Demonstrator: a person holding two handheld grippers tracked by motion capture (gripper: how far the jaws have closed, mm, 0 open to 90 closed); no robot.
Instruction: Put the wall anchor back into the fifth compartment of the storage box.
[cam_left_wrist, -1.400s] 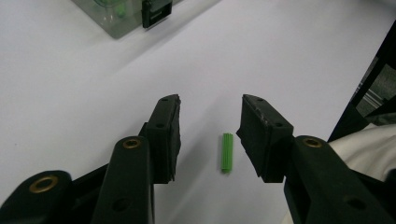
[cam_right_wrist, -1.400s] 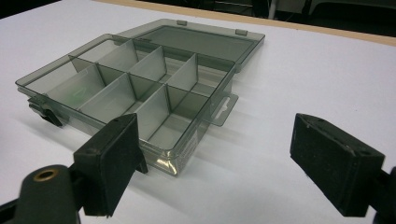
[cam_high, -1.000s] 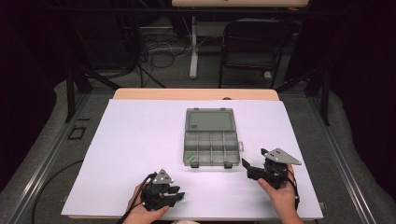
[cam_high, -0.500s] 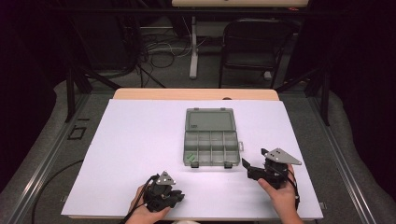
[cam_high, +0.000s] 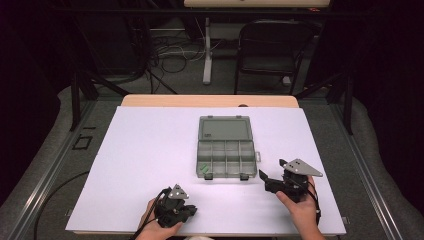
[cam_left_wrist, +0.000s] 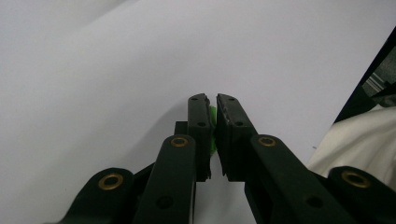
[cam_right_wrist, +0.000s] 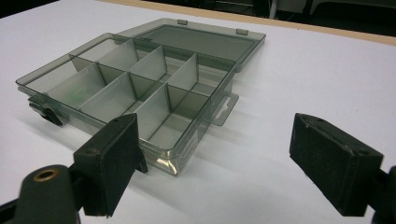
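My left gripper (cam_high: 191, 210) lies low on the white table near the front edge, left of centre. Its jaws have just been closing. In the left gripper view the pads (cam_left_wrist: 201, 116) pinch a small bright green piece (cam_left_wrist: 213, 117) between them, and most of that piece is hidden. A smoky clear organizer box (cam_high: 199, 150) lies open in the middle of the table with its lid (cam_high: 224, 129) folded back. Another green piece (cam_high: 204, 168) sits in the box's front left compartment. My right gripper (cam_high: 272, 170) rests open by the box's front right corner (cam_right_wrist: 175, 165), with nothing between its fingers.
A white sheet (cam_high: 145, 145) covers the table, with a wooden strip (cam_high: 210, 101) along the far edge. The box has several divided compartments (cam_right_wrist: 116, 93). A dark chair (cam_high: 272, 50) and cables stand on the floor beyond the table.
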